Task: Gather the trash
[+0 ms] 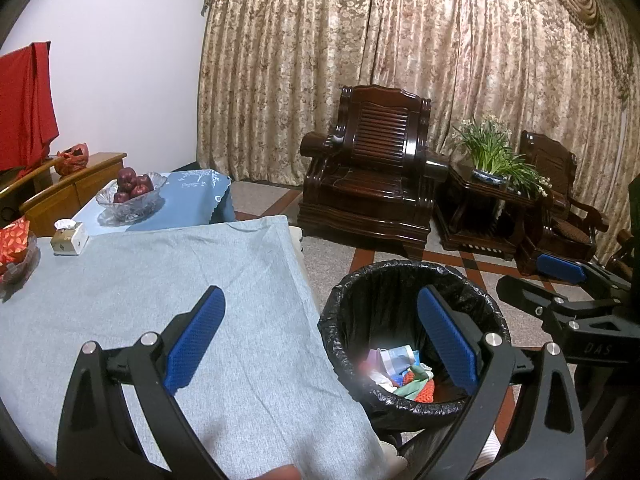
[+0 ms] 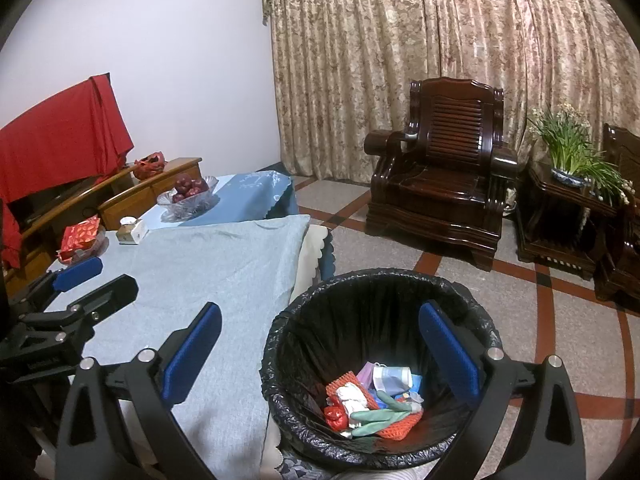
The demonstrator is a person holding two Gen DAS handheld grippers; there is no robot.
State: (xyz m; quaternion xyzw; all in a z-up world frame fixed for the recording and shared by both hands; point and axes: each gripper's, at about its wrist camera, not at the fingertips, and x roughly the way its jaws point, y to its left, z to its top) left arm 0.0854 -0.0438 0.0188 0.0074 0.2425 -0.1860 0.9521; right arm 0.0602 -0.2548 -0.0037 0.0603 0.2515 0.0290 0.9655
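At the far left a red packet (image 2: 80, 236) lies in a dish on the table (image 2: 208, 280), which is covered with a pale blue-grey cloth; just beside it sits one tissue box (image 2: 131, 231), and beyond that one glass bowl (image 2: 187, 199) holding several dark red apples, too closely piled to count. The left gripper (image 1: 318, 342) hangs over the table's right edge with its two blue pads spread wide and nothing between them. Right of the table, on the floor and just beside its edge, stands one bin lined with a black bag (image 2: 380, 364); the collected trash (image 2: 374, 400) lies at its bottom: a crumpled mix of orange mesh, pale green, white and blue scraps. The right gripper (image 2: 320, 356) hovers above the bin, its pads likewise wide apart and empty. Farther right stand two dark wooden armchairs (image 2: 440, 184) with one potted plant (image 2: 568, 152) on a small table between them.
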